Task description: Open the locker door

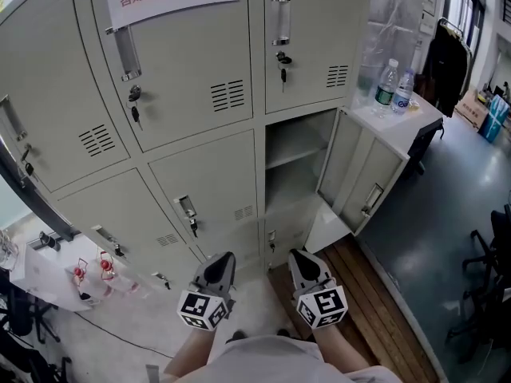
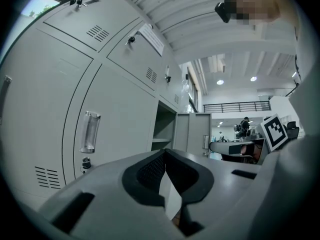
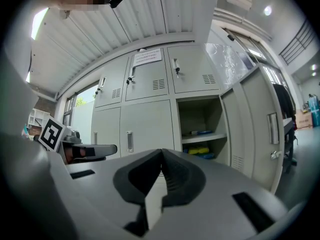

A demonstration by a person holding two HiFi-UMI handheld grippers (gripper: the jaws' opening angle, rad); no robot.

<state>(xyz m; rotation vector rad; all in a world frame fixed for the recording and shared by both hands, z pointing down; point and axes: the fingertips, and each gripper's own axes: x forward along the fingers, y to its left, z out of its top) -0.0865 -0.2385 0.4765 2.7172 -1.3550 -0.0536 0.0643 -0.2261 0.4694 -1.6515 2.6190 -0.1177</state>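
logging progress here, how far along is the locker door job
Done: one locker door stands swung wide, its shelf exposed. In hand: nothing; the left gripper and right gripper are both shut, empty and clear of the lockers. Left: apparently nothing.

Grey left gripper (image 1: 223,257), right gripper (image 1: 298,254), with black-white marker cubes (image 1: 203,310).

Bright, even indoor light with faint shadows. Round ceiling lamps (image 2: 220,82) glow white, and daylight flares at a window (image 2: 37,9). Both gripper views bulge strongly and fall to black at their corners. The head view bends the lockers (image 1: 200,94) but stays sharp.
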